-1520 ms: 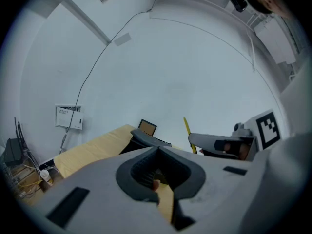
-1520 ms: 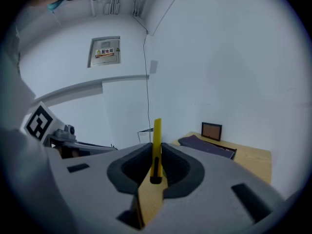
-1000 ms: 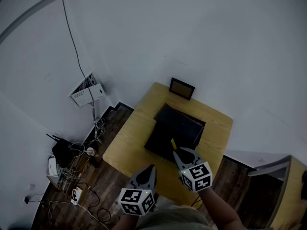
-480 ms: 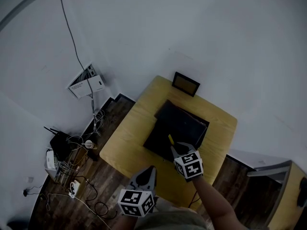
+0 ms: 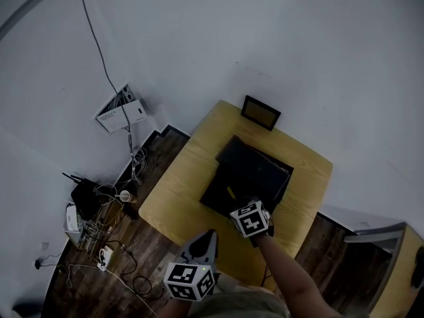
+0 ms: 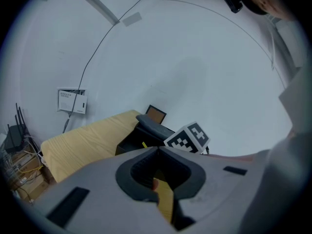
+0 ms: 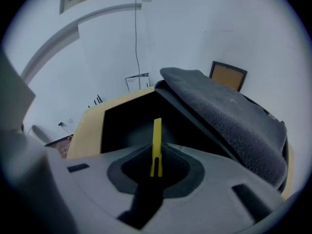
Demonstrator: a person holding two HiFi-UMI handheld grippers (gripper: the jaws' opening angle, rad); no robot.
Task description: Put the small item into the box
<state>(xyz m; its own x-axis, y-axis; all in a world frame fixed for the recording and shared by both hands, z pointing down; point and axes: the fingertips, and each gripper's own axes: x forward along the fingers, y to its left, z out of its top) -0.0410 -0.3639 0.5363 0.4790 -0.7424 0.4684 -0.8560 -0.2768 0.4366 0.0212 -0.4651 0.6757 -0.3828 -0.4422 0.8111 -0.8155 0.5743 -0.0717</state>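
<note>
Right gripper view, says the first: the right tongs [image 7: 156, 152] are clamped on the yellow strip [image 7: 156, 135]. It stands upright out of the pads, just over the open box [image 7: 124, 126], and the lid [image 7: 229, 116] rises at the box's right.

The second: Then the person would do well to lower the strip past the near wall, clear of the lid. Only then should the jaws part, so it drops inside and does not skip out onto the counter [image 5: 175, 194].

First: And what does the head view add?

Second: Placement. The box [image 5: 265, 177] sits mid-counter, with the right tongs [image 5: 236, 203] at its near edge. The left tongs [image 5: 205, 238] hang off the counter's near edge, well apart from the box. The grip is too small to read there. The left gripper view alone shows the left tongs [image 6: 157, 149] closed together on nothing.
</note>
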